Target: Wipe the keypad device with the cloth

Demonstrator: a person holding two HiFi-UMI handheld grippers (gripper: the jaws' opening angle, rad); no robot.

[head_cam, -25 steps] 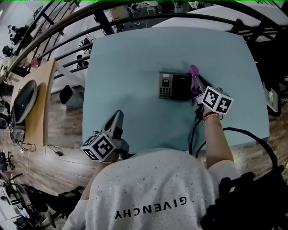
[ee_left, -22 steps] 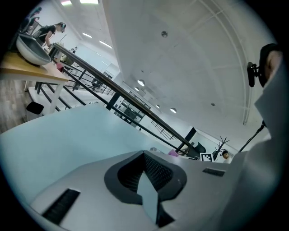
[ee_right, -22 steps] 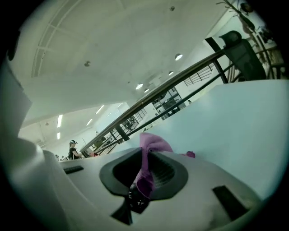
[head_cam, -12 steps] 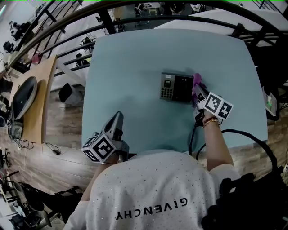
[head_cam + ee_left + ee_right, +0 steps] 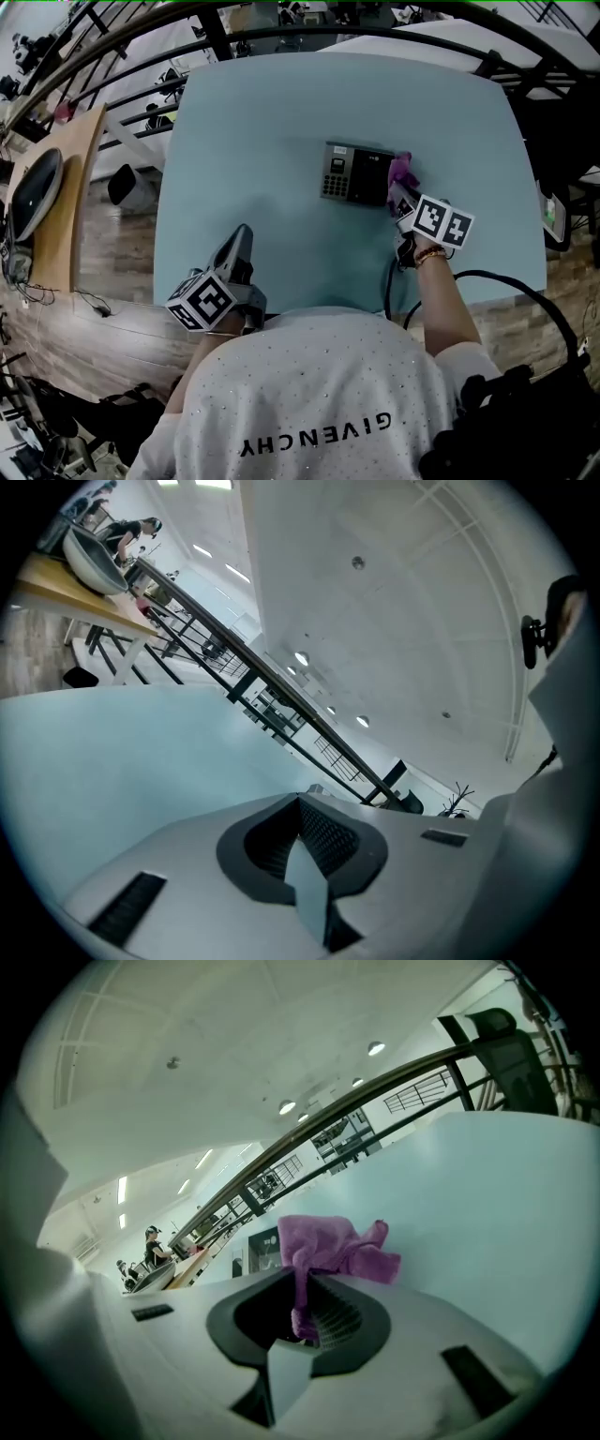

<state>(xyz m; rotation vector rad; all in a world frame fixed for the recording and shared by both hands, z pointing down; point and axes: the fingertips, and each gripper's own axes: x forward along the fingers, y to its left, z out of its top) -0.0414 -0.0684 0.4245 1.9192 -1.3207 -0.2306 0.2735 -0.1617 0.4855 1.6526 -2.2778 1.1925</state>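
A black keypad device (image 5: 356, 174) lies flat near the middle of the pale blue table (image 5: 262, 122); its keys sit at its left end. My right gripper (image 5: 401, 195) is shut on a purple cloth (image 5: 404, 171), which bunches against the device's right end. In the right gripper view the cloth (image 5: 333, 1249) hangs out of the shut jaws, with the device (image 5: 265, 1250) just beyond. My left gripper (image 5: 240, 240) rests near the table's front left, jaws shut with nothing between them (image 5: 305, 878).
A black cable (image 5: 394, 281) runs from the right gripper over the table's front edge. A wooden side table (image 5: 70, 197) with a dark round object (image 5: 28, 192) stands at the left. Black railings (image 5: 141, 56) cross behind the table.
The right gripper has drawn the purple cloth back along the device's right end, toward me. The left gripper has stayed where it was.
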